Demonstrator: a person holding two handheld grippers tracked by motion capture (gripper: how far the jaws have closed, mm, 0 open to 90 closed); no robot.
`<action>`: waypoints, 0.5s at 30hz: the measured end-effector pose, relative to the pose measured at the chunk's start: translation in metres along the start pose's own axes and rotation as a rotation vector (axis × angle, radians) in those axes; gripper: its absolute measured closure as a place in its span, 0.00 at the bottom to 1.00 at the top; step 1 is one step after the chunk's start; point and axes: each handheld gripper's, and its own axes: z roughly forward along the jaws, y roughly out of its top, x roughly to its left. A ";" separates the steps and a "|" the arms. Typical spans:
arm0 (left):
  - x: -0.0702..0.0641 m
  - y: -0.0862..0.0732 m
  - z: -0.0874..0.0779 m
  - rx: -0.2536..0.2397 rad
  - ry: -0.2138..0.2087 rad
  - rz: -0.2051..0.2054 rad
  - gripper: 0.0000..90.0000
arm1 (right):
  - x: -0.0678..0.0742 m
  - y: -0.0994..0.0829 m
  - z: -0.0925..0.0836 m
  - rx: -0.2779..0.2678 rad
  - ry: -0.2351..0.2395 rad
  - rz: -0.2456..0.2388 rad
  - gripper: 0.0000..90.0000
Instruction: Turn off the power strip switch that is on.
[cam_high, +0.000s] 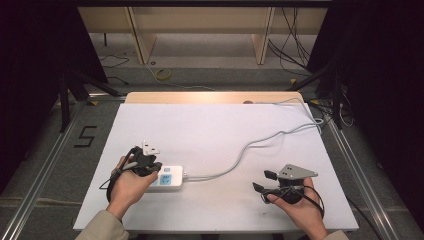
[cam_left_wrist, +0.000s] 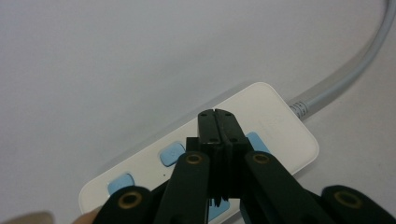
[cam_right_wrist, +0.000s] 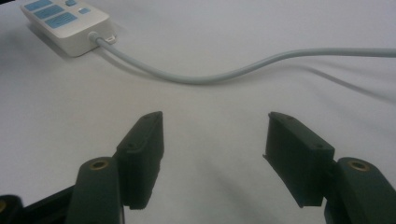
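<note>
A white power strip (cam_high: 169, 179) with blue sockets lies near the front left of the white table (cam_high: 210, 130). Its grey cable (cam_high: 242, 152) snakes off toward the back right edge. My left gripper (cam_high: 152, 167) hovers over the strip's left end, jaws pressed together with nothing between them. In the left gripper view the left gripper (cam_left_wrist: 215, 122) sits just above the strip (cam_left_wrist: 275, 116), between its blue sockets. My right gripper (cam_high: 263, 181) stands open at the front right. In the right gripper view the right gripper (cam_right_wrist: 215, 140) is above bare table, with the strip (cam_right_wrist: 65, 21) and cable (cam_right_wrist: 210, 77) farther off.
Behind the table stands a wooden shelf frame (cam_high: 200, 22) with loose cables and a yellow coil (cam_high: 162, 75) on the floor. Metal rails (cam_high: 40, 175) run along both sides. A "5" marking (cam_high: 86, 136) sits on the floor at left.
</note>
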 end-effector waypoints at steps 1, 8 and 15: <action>-0.001 0.000 0.000 0.000 -0.001 0.000 1.00 | 0.000 0.000 0.000 0.000 0.002 -0.002 0.42; -0.002 0.003 0.003 0.007 -0.009 -0.002 1.00 | 0.001 0.000 0.000 0.002 0.009 -0.007 0.42; -0.003 0.006 0.003 0.015 -0.018 -0.012 1.00 | 0.002 0.000 0.001 0.000 0.017 -0.008 0.42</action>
